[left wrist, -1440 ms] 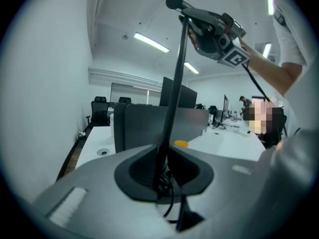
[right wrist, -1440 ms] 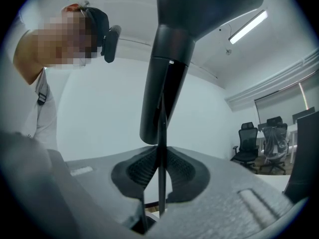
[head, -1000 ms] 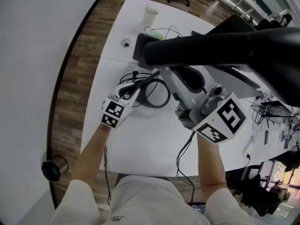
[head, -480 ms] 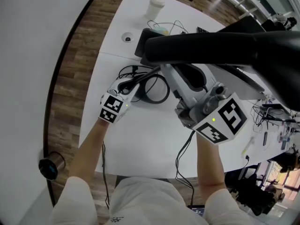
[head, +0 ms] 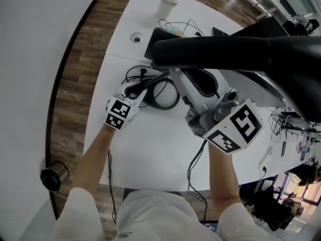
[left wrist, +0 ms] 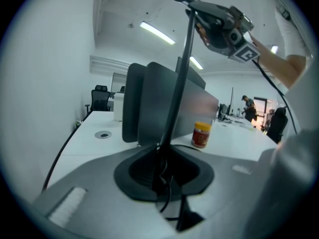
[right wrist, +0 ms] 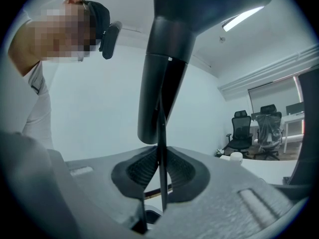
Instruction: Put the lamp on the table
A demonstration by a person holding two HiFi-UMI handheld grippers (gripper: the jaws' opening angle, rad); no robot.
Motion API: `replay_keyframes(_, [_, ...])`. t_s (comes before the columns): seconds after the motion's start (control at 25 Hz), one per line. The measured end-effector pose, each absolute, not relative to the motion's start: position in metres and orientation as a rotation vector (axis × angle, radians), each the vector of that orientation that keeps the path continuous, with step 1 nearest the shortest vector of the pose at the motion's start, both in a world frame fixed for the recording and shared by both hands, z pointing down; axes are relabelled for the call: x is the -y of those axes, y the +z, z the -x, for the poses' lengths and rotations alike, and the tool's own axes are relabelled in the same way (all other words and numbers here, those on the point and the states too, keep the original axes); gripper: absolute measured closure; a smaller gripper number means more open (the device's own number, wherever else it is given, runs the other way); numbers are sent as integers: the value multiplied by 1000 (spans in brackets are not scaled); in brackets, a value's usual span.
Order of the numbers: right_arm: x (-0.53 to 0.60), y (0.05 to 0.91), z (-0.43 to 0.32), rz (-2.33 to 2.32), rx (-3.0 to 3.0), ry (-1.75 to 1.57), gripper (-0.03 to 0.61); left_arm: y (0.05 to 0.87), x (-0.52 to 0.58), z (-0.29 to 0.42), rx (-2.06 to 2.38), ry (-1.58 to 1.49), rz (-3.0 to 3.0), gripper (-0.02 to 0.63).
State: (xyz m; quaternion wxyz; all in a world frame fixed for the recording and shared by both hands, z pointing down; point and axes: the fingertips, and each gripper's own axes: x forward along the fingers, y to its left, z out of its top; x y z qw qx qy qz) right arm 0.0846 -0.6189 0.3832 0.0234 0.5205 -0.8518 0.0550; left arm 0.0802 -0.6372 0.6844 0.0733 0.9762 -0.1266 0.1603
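Note:
A black desk lamp is held between both grippers over the white table [head: 150, 149]. Its broad black head [head: 225, 46] stretches across the top of the head view. My left gripper [head: 144, 92] is shut on the thin black stem [left wrist: 175, 103] low down, beside the round base ring [head: 166, 95] and a coiled black cable. My right gripper [head: 178, 80] is shut on the thin upper arm [right wrist: 162, 148] just under the lamp head [right wrist: 164, 59]. It also shows high up in the left gripper view, right gripper [left wrist: 225, 28]. Whether the base touches the table I cannot tell.
A paper cup [head: 168, 4], a cable grommet [head: 135, 36] and a dark screen [left wrist: 149, 103] stand at the table's far side. An orange-lidded jar [left wrist: 201, 134] sits beyond the lamp. A metal bin [head: 52, 175] stands on the wood floor at left. Cables lie at right [head: 281, 117].
Both grippers and the lamp have drifted slightly left and toward the far side of the table. Both grips are unchanged.

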Motion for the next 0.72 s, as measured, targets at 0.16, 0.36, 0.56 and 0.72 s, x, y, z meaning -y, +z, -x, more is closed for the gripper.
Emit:
replay_keyframes(0.16, [623,386,-82,-1596,2642,165,533,687,642,-81,389,485,-2930,549])
replay_keyframes(0.36, [631,387,-82,-1593,2640,157,532,689,644,-83,381,493,-2933,551])
replay_keyframes(0.56, [640,391,-77,-1593,2641,140,533,698,646,-80,403,538,-2899,552])
replay_keyframes(0.72, [643,392,-75,-1588,2645,136,533,695,647,-81,401,525,-2907,554])
